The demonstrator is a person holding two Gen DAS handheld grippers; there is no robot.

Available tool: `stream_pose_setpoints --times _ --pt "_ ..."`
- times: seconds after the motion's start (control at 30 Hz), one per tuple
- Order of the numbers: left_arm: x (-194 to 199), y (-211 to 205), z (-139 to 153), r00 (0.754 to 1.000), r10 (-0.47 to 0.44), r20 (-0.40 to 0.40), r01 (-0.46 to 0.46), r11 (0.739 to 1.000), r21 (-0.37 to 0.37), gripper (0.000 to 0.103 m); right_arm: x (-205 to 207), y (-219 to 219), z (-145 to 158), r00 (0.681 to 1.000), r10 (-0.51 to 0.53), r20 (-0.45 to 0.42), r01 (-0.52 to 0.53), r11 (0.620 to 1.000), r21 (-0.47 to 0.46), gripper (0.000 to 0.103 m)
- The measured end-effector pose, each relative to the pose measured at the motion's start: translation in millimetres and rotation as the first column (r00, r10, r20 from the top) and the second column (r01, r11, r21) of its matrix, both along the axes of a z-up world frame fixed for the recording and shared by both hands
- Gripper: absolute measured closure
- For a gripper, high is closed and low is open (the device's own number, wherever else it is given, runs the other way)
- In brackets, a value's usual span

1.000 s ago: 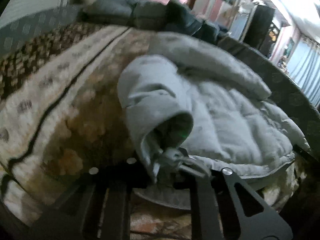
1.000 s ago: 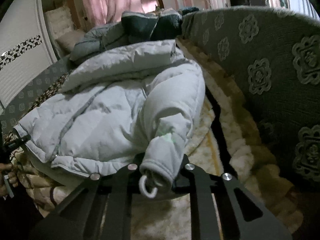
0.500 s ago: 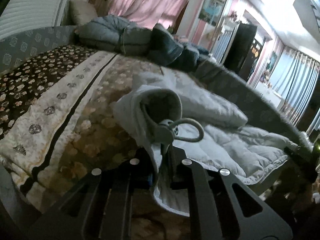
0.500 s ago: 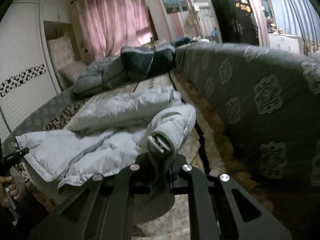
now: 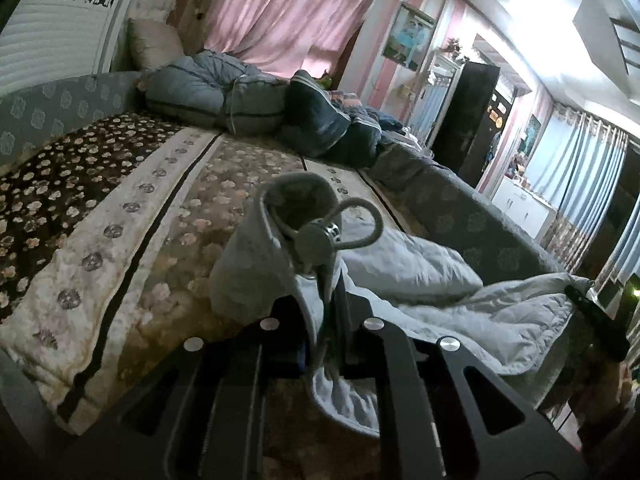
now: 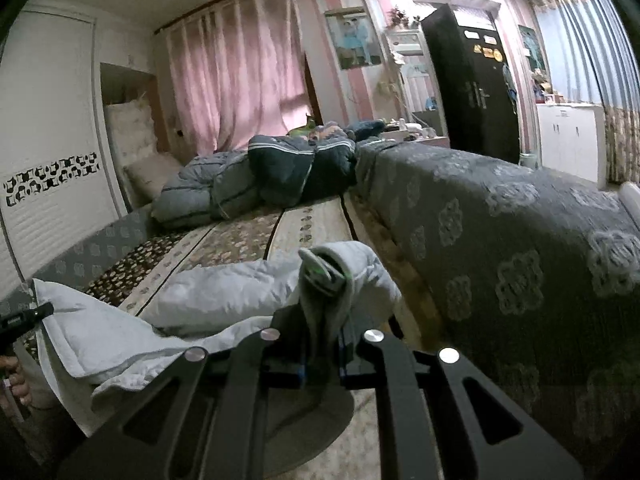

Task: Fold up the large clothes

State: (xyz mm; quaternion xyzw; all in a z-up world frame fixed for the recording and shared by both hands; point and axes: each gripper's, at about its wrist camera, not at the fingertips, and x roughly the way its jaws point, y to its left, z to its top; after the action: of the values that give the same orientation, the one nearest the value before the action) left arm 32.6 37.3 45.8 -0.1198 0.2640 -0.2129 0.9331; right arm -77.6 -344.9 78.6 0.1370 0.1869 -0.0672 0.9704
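Observation:
A pale grey padded jacket lies across the near end of a flower-patterned bed cover. My left gripper is shut on one sleeve cuff, lifted off the bed, with a cord loop and toggle sticking up from it. In the right wrist view my right gripper is shut on the other sleeve cuff, also raised, and the jacket body sags to the left. The other gripper's dark tip shows at the far left edge, at the jacket's corner.
Folded dark and grey-blue quilts are piled at the far end of the bed. A grey patterned sofa back or bed side rises along the right. Pink curtains, a black wardrobe and a white cabinet stand beyond.
Both grippers have risen with the sleeve cuffs in them, pulling the sleeves up off the bed. The views have tilted up, showing more of the room and less of the jacket.

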Motion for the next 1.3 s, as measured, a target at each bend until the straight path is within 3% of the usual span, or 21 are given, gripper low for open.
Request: stream_pose_setpoints --times 0.43,0.67,0.77,0.9,1.07,1.23,1.3 --pt "109.2 -40.7 24.1 0.999 0.038 0.027 -0.04 0.998 0.046 0.094 106.3 -12.2 20.5 1.0 0.022 0.005 -0.022 1.0 0.001 0.093" --pt "180.1 -50.4 18.4 0.997 0.079 0.005 -0.079 0.996 0.042 0.089 191.6 -33.2 -6.1 0.995 -0.063 -0.074 0.066 0.997 0.041 0.092" --pt "218.6 -63.5 7.7 0.996 0.091 -0.015 -0.09 0.994 0.068 0.088 230.7 -41.8 -24.0 0.989 -0.08 -0.121 0.089 0.993 0.074 0.092" --pt "270.2 -71.7 -23.3 0.988 0.139 -0.061 -0.134 0.987 0.091 0.084 285.4 -42.7 -56.5 0.971 -0.113 -0.209 0.126 0.991 0.049 0.091" --pt "325.0 -89.1 -68.2 0.978 0.177 -0.113 -0.161 0.977 0.142 0.076 344.0 -39.9 -108.2 0.94 -0.166 -0.297 0.177 0.984 0.009 0.08" --pt "376.2 -70.5 -116.2 0.958 0.138 -0.25 -0.153 0.987 -0.044 0.067 388.6 -39.0 -129.1 0.912 -0.198 -0.358 0.193 0.98 -0.05 0.073" --pt "386.2 -66.8 -125.0 0.951 0.138 -0.278 -0.161 0.985 -0.06 0.066 398.3 -41.3 -131.8 0.904 -0.186 -0.385 0.188 0.982 -0.035 0.071"
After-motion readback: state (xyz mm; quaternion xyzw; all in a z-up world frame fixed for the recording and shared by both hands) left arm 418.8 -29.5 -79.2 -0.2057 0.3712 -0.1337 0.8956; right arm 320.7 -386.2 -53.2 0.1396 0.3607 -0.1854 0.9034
